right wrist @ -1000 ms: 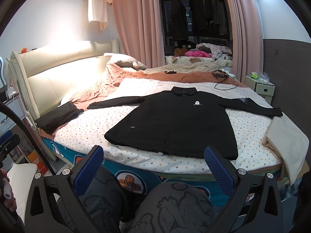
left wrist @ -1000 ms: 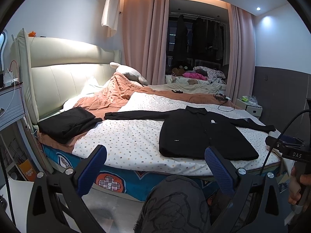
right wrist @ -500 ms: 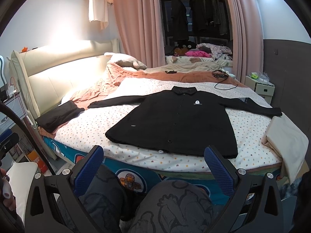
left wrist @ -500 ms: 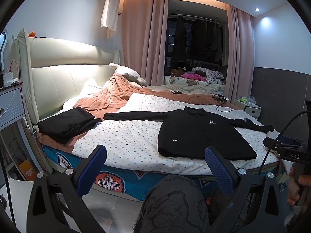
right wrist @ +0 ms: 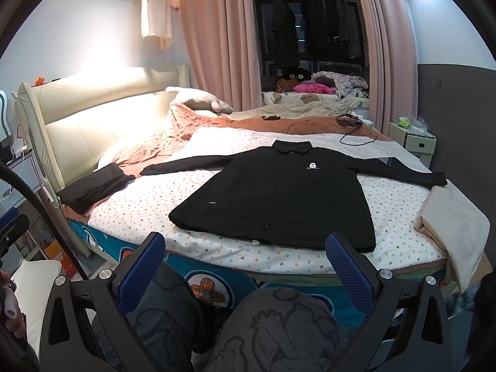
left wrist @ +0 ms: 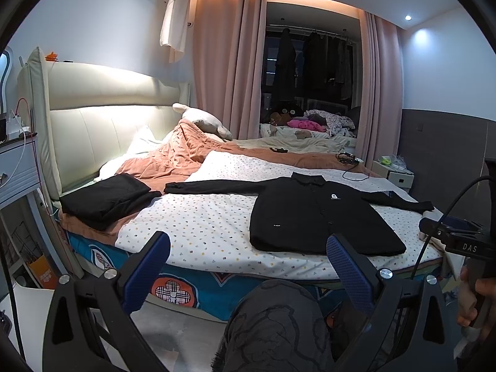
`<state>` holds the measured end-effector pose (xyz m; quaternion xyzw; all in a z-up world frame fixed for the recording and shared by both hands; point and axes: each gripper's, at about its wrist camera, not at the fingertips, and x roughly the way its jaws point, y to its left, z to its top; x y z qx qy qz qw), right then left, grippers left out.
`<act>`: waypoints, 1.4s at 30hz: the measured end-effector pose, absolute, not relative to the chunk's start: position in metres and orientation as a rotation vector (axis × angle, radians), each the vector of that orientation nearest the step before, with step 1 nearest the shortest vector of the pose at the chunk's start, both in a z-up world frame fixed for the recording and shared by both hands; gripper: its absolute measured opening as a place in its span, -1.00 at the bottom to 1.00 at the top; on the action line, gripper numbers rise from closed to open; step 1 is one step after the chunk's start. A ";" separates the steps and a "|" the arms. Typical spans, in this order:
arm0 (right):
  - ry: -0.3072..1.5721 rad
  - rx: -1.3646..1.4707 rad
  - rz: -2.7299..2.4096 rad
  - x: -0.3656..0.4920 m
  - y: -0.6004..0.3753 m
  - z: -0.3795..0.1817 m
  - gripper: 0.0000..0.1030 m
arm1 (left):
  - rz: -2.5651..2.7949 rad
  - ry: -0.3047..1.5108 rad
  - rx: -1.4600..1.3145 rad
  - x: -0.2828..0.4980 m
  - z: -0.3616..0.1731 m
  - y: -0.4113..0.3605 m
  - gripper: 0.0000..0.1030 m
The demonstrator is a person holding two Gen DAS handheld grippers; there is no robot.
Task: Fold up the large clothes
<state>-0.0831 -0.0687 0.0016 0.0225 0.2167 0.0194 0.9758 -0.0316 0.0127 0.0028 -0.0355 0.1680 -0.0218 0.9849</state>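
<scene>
A large black long-sleeved jacket point(right wrist: 285, 198) lies flat on the bed, front up, collar far, both sleeves spread out sideways; it also shows in the left wrist view point(left wrist: 316, 217). My left gripper point(left wrist: 248, 266) is open and empty, held off the near edge of the bed, short of the jacket's hem. My right gripper point(right wrist: 245, 263) is open and empty too, just before the hem at the bed's near edge. The person's knees fill the space below both grippers.
A folded black garment point(left wrist: 105, 198) point(right wrist: 93, 186) lies at the bed's left near the cream headboard point(left wrist: 102, 130). An orange quilt point(right wrist: 173, 142) is bunched behind. A folded beige cloth point(right wrist: 452, 220) hangs at the right corner. A cable point(right wrist: 353, 130) lies beyond the collar. A nightstand point(right wrist: 415, 142) stands far right.
Both views have shifted only slightly; the left gripper has tilted a little so the bed sits lower in its view. The jacket has not moved and both grippers stay open.
</scene>
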 end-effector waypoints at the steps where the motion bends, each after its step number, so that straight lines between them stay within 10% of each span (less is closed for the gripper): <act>1: 0.436 0.045 0.039 -0.084 -0.069 0.002 1.00 | -0.045 0.337 -0.071 -0.032 0.003 0.013 1.00; 42: 0.496 0.036 0.047 0.009 -0.071 0.001 1.00 | 0.030 0.419 -0.169 0.046 -0.027 0.042 1.00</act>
